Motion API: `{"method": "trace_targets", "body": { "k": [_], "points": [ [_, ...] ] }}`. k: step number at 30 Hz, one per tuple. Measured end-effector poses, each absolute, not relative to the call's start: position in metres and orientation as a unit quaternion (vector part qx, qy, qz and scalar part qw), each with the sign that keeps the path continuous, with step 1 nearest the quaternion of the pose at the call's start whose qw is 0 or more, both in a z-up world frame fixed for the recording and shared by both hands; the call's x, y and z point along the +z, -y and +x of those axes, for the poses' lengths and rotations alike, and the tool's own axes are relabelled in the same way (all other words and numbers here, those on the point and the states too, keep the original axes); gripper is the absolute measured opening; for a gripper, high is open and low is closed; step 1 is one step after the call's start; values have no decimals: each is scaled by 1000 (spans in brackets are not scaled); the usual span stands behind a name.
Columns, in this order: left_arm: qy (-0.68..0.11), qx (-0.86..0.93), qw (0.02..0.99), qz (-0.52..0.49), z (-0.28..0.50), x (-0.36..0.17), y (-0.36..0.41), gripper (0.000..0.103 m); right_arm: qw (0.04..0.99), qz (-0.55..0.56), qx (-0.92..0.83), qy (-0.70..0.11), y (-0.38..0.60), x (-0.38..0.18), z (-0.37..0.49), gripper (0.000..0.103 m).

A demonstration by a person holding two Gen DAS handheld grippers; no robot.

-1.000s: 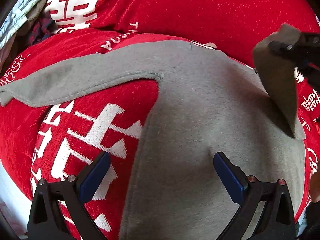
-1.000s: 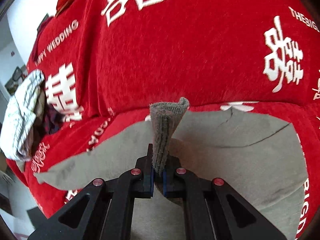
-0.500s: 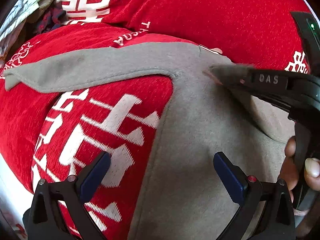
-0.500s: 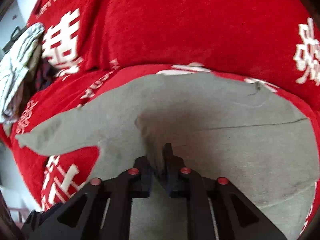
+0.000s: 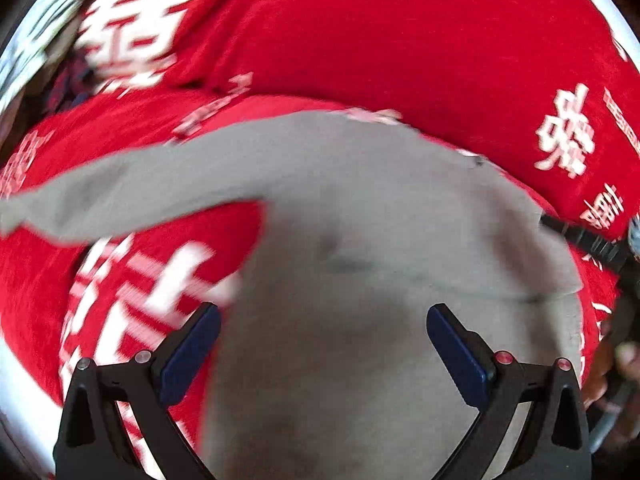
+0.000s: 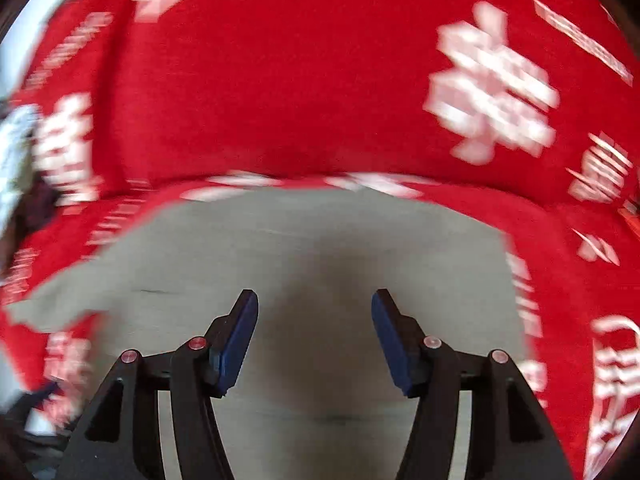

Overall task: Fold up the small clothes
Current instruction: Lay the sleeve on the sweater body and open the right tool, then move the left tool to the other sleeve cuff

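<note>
Grey garment lies spread flat on a red cover printed with white characters; one long sleeve stretches out to the left in the left wrist view, and both views are blurred. Its right side looks folded in over the body, with a fold edge running across near the right border of that view. The left gripper hangs above the garment's body with its blue-padded fingers spread wide and nothing between them. The right gripper also points down at the grey cloth; its fingers are opening, and no fabric is between them. A patterned bundle sits at the cover's far left edge.
</note>
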State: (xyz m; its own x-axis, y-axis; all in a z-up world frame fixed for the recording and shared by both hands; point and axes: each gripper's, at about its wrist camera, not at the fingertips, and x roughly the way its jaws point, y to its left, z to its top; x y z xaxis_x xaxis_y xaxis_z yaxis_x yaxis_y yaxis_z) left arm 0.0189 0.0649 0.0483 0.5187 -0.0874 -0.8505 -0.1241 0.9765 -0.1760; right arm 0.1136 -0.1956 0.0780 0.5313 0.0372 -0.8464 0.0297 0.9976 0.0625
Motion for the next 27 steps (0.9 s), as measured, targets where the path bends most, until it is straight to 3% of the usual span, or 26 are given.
{"method": "trace_targets", "body": {
  "k": [7, 9, 12, 19, 22, 27],
  "points": [
    [-501, -44, 863, -48, 84, 39, 17, 103, 856, 67, 22, -512, 216, 39, 104, 63],
    [-515, -36, 856, -26, 93, 23, 26, 103, 861, 29, 35, -507, 205, 32, 102, 70],
    [-523, -4, 852, -2, 96, 5, 16, 103, 864, -13, 33, -502, 204, 27, 100, 73],
    [-519, 15, 854, -30, 105, 14, -8, 103, 861, 27, 15, -508, 222, 28, 120, 75],
    [-537, 24, 843, -12, 117, -1, 0, 103, 859, -2, 9, -513, 217, 19, 127, 83],
    [-510, 18, 860, -12, 95, 18, -2, 103, 861, 14, 37, -508, 215, 40, 101, 84]
  ]
}}
